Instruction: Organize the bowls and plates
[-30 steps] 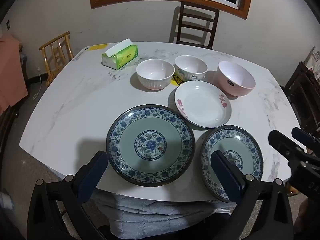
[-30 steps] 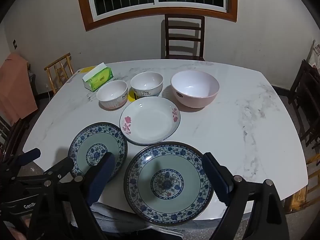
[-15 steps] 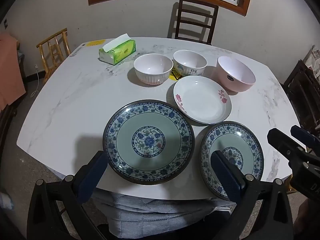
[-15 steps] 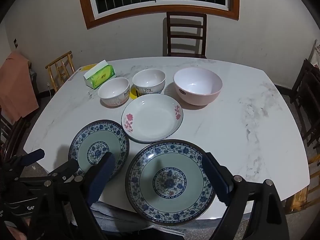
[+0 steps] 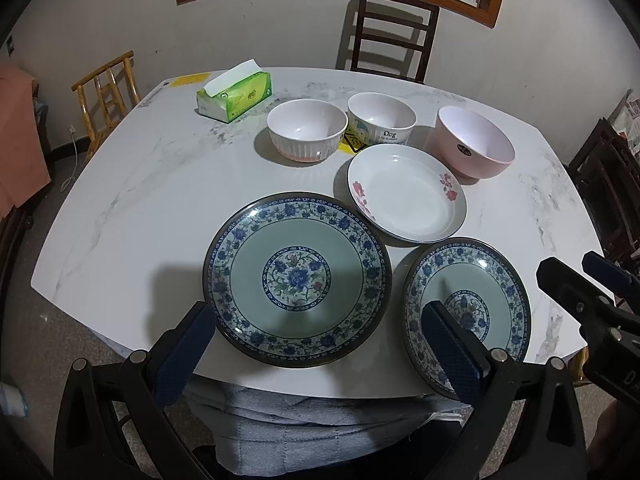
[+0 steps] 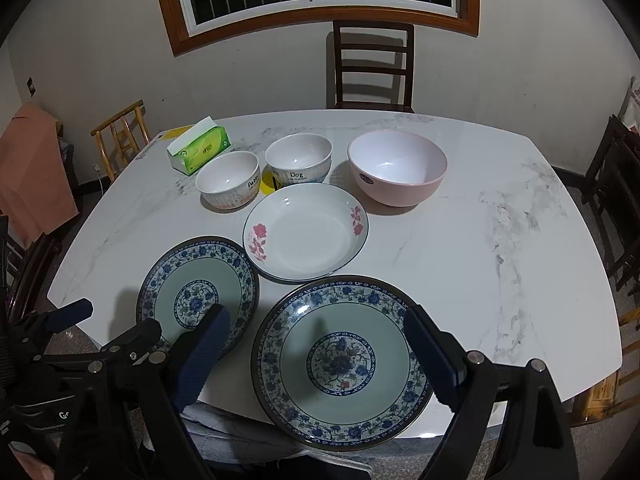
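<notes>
Two blue-patterned plates lie at the near edge of the marble table: the left one and the right one. Behind them sit a white plate with pink flowers, a ribbed white bowl, a "Dog" bowl and a pink bowl. My left gripper is open and empty, hovering over the near edge of the left plate. My right gripper is open and empty over the right plate.
A green tissue box stands at the table's back left. A dark chair is behind the table, a bamboo chair at the left, dark chairs at the right.
Both grippers have crept slightly forward towards the table, so the plates look a little larger and nearer. The jaws stay open; no dish has moved.
</notes>
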